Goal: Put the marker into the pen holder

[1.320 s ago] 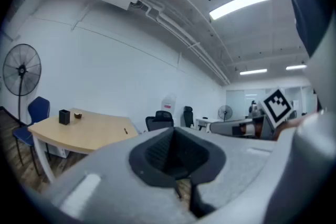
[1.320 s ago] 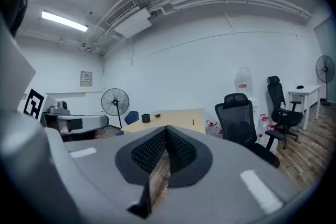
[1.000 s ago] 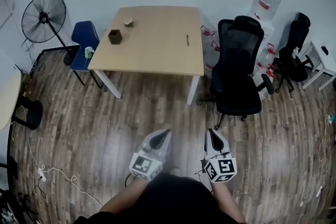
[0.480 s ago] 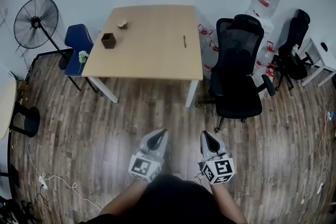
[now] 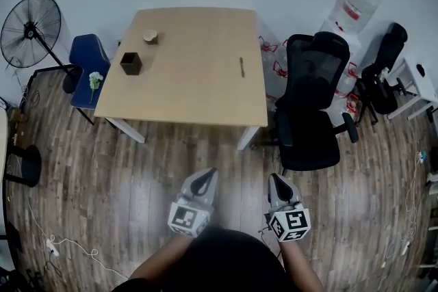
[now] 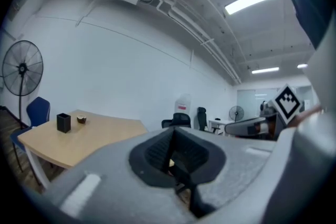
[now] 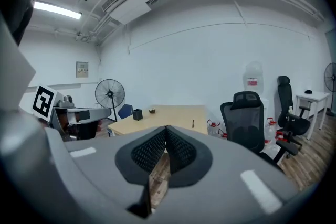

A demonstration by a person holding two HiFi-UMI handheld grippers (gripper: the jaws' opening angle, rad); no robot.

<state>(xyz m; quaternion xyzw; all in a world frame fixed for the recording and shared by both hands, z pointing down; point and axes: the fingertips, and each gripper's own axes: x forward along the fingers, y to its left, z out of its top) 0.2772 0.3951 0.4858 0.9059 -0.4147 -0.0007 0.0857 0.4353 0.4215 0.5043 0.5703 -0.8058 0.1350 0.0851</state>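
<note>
Bench: marker, holder, well apart. Left gripper, right gripper: jaws clenched, empty.

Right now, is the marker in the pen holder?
No, the marker lies on the table near its right edge, far from the pen holder.

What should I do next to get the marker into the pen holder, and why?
Probably step toward the table: the marker lies near its right edge, well beyond the right gripper, whose jaws are shut and empty.
</note>
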